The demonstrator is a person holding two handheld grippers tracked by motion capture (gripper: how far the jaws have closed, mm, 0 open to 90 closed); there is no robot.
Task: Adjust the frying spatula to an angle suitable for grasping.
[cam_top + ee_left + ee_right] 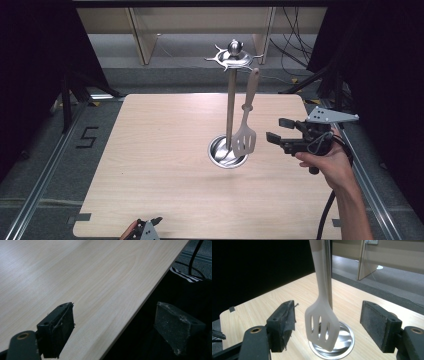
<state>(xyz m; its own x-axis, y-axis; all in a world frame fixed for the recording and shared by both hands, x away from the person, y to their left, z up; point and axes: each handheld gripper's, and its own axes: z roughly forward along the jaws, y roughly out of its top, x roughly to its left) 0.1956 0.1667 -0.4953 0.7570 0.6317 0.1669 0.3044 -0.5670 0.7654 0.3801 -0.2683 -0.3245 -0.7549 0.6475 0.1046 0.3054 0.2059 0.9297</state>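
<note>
Your right tongs [274, 129] stood wide beside the hanging spatula [245, 137], nothing gripped. Left tongs [117, 327] idled open; next, you likely closed in squarely on its blade.

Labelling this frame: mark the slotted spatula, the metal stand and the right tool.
slotted spatula [322, 325], right gripper view, on its slotted blade.
metal stand [230, 107], high view, on its upright pole.
right tool [276, 128], high view, between its open fingertips.
</note>
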